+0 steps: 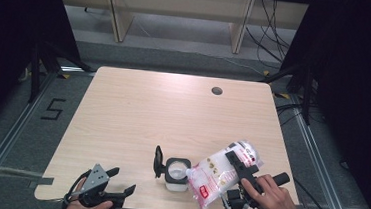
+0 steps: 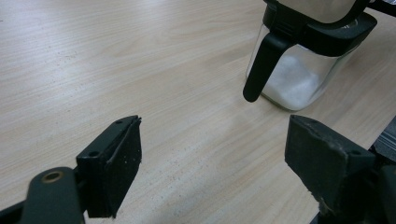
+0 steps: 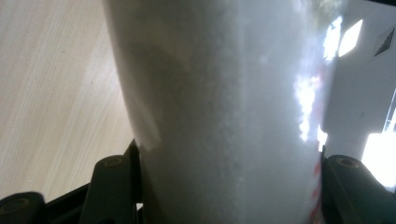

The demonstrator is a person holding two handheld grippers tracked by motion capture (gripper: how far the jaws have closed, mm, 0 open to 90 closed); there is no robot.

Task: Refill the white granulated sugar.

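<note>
A clear plastic bag of white granules (image 1: 218,173) with red print lies tilted, its lower end at the mouth of a clear jar (image 1: 177,175). The jar has a black rim and a raised black lid (image 1: 158,160), and white grains lie in its bottom (image 2: 294,84). My right gripper (image 1: 242,167) is shut on the bag's middle; the bag (image 3: 224,93) bulges between the two black jaws. My left gripper (image 1: 121,179) rests at the table's front edge, left of the jar. It stands open (image 2: 219,156) with bare wood between its pads (image 2: 123,154).
The light wooden table (image 1: 172,113) has a round cable hole (image 1: 217,91) at the back right. Its front edge runs just beneath both hands. Dark stands and cables flank the table on the floor, with wooden shelving behind.
</note>
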